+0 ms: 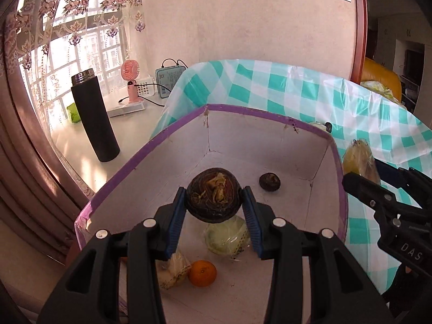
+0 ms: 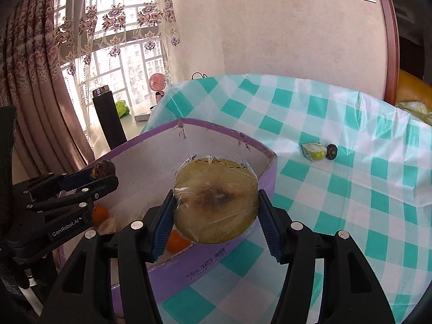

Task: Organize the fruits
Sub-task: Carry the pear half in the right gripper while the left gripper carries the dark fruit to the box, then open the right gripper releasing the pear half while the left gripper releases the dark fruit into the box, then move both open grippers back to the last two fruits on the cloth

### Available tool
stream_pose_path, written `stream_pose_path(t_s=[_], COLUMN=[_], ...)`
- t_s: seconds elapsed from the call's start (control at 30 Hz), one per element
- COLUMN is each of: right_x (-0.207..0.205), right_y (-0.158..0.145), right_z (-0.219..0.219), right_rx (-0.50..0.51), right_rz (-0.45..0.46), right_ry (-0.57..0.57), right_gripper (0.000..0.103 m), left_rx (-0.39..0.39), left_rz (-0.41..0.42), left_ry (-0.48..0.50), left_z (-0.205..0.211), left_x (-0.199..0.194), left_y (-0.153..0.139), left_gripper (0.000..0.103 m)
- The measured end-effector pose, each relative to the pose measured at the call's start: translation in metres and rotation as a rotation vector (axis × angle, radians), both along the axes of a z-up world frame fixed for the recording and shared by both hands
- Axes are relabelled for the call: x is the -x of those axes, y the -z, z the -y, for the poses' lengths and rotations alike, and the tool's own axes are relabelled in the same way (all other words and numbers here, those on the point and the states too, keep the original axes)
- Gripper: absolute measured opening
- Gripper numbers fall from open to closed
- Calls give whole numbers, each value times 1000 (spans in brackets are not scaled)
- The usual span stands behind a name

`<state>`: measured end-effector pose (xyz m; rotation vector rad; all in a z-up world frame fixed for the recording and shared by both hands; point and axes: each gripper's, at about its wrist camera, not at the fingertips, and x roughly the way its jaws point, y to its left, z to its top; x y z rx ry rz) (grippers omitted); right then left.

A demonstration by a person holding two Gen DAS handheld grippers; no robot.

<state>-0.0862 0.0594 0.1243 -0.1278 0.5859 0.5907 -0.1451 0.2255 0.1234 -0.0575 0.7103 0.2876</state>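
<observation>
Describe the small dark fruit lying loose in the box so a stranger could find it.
Start at the purple-rimmed box on the checked tablecloth. On its white floor, toward the far wall, sits the small dark fruit, alone, unwrapped, and far smaller than the dark one in the left claw.

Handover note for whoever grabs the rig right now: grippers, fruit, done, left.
Left gripper: shut on a dark round fruit, held over the purple box.
Right gripper: shut on a plastic-wrapped fruit half, near the box's right wall.
In the box: orange, two wrapped pieces, small dark fruit.
Left: release both; then the wrapped green piece and dark fruit on the checkered tablecloth.
</observation>
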Motion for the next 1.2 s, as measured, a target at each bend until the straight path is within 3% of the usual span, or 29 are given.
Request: stream_pose_path(t_s=[0.17, 0.3, 0.5, 0.57, 0.63, 0.7, 0.9, 1.1, 1.2], right_x=[11, 0, -15, -18, -15, -14, -9, -4, -1], right_y=[8, 27, 50, 56, 59, 59, 61, 53, 42], right_z=[-53, -82, -104, -106, -106, -107, -108, -105, -96], right_rx=[198, 351, 495, 516, 530, 522, 505, 487, 458], right_rz=[38, -20, -102, -118, -98, -98, -80, -27, 9], right_ry=[-77, -77, -65, -48, -49, -56, -66, -77, -75], right_gripper=[58, 58, 58, 58, 60, 64, 74, 83, 86], left_rx=[34, 34, 43, 71, 82, 86, 81, 105, 108], left_rz=[-105, -181, -199, -198, -181, -165, -168, -129, -118], left_ry=[-45, -52, -70, -76, -96, -112, -110, -86, -78], left_z=[-33, -43, -51, -55, -59, -62, -65, -63, -60], left_x=[-7, -10, -7, -7, -4, -1, -1, 4, 6], left_y=[20, 33, 36, 36, 34, 32, 34, 28, 23], left_gripper=[42, 42, 43, 53, 78, 84, 85, 101, 101])
